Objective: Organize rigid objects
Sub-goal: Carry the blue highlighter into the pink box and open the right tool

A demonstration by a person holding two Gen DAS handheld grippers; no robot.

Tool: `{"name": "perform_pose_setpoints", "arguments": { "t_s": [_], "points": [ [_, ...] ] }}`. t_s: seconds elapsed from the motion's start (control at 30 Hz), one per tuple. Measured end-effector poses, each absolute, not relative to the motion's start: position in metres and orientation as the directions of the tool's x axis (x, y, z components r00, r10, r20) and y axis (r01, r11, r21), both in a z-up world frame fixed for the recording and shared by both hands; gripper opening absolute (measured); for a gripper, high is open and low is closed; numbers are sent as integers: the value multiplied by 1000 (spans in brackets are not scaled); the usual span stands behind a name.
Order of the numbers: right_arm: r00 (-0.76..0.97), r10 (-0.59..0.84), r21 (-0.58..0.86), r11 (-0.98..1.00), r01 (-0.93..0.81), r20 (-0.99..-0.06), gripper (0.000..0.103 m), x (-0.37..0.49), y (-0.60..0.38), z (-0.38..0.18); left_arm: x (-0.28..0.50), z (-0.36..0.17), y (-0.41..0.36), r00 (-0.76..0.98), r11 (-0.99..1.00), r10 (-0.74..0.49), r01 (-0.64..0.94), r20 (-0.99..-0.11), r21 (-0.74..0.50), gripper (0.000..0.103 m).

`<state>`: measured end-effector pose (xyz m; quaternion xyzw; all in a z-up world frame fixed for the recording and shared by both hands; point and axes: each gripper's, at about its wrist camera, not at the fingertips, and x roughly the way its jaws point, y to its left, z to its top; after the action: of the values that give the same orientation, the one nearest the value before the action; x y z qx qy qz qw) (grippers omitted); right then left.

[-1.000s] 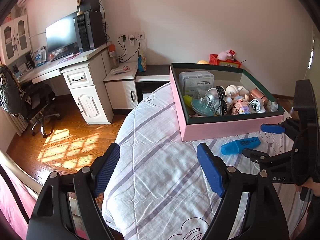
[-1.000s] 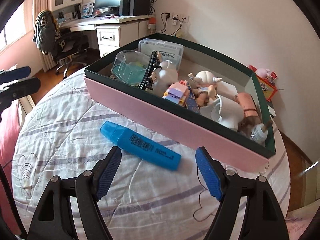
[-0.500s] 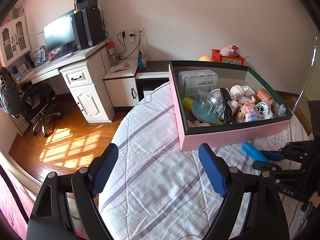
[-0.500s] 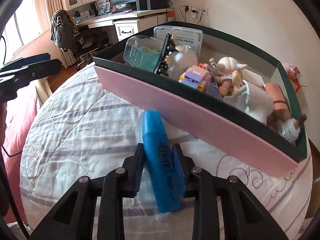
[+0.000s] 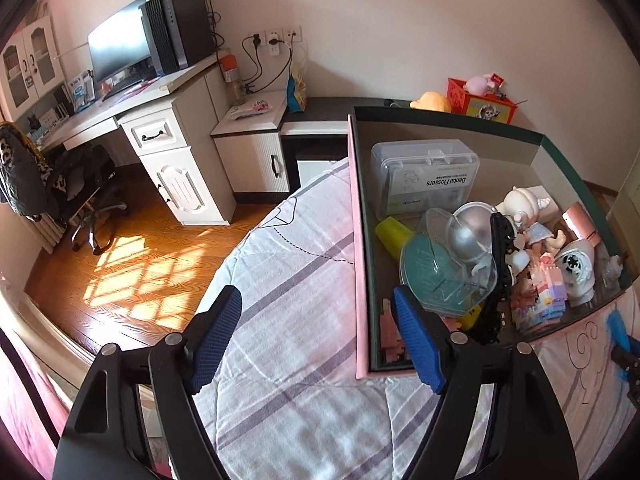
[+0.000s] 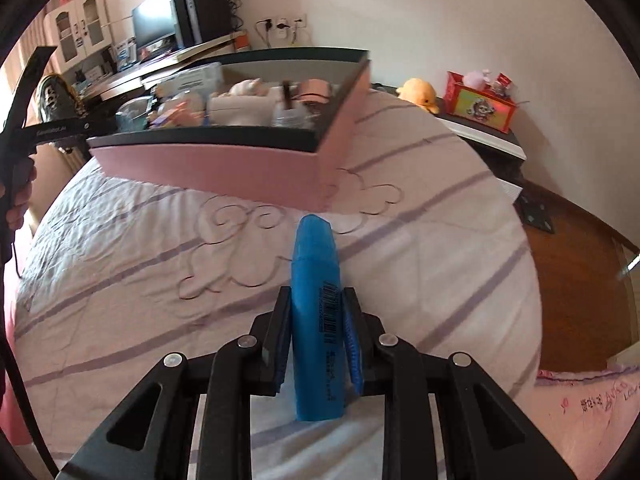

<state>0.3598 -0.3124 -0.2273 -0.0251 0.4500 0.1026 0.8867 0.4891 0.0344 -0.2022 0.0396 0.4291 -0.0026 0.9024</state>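
Since a second ago, the flat blue plastic highlighter pen (image 6: 318,312) has been lifted off the striped white-and-lilac quilt (image 6: 120,264) of the bed, where it had been lying in front of the box, and is now clamped upright between the blue pads of the right claw (image 6: 317,336), its capped end pointing away toward the box. That shallow rectangular cardboard box, pink outside with a dark green rim (image 5: 362,240), is seen resting on the quilt, filled with a clear plastic case of dental flossers (image 5: 424,178), a clear plastic container with a teal base (image 5: 444,272), a small doll figure (image 5: 528,216) and other small toys. The left claw (image 5: 318,340) is held wide above the quilt at the box's near corner, with nothing between its blue pads, and its jaws are closing slightly. A white computer desk (image 5: 160,128) and wooden floor (image 5: 132,264) are visible beyond the bed.
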Motion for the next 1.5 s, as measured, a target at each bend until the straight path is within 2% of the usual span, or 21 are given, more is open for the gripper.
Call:
{"name": "perform_pose_setpoints", "arguments": {
  "t_s": [0.03,0.17,0.27,0.33,0.57,0.73,0.93,1.1,1.37,1.5],
  "points": [
    [579,160,58,980,-192,-800,24,364,-319,-227,494,-205,32,626,996,30,46,-779,74,69],
    [597,143,62,986,-154,-789,24,397,-323,-224,513,-218,28,579,997,-2,65,-815,43,32],
    [601,136,59,987,-146,-787,24,416,-325,-225,519,-224,21,568,995,-39,98,-822,21,13],
    [600,133,54,988,-148,-789,24,426,-326,-224,521,-226,17,569,994,-49,111,-821,18,7],
    [618,138,73,989,-130,-774,24,446,-330,-217,521,-229,14,578,994,-52,110,-814,14,5],
    [669,142,95,990,-107,-730,24,452,-329,-191,521,-229,16,579,994,-52,109,-814,13,5],
    [704,221,101,973,-209,-675,24,468,-280,-151,521,-229,16,577,994,-52,107,-815,12,5],
    [656,270,111,955,-274,-705,24,497,-234,-160,521,-229,18,575,994,-53,107,-816,11,5],
    [628,289,149,952,-266,-723,24,516,-216,-180,521,-229,18,576,994,-55,108,-816,9,5],
    [637,309,161,946,-280,-706,37,510,-216,-178,520,-229,18,576,994,-54,107,-816,10,5]
  ]
}}
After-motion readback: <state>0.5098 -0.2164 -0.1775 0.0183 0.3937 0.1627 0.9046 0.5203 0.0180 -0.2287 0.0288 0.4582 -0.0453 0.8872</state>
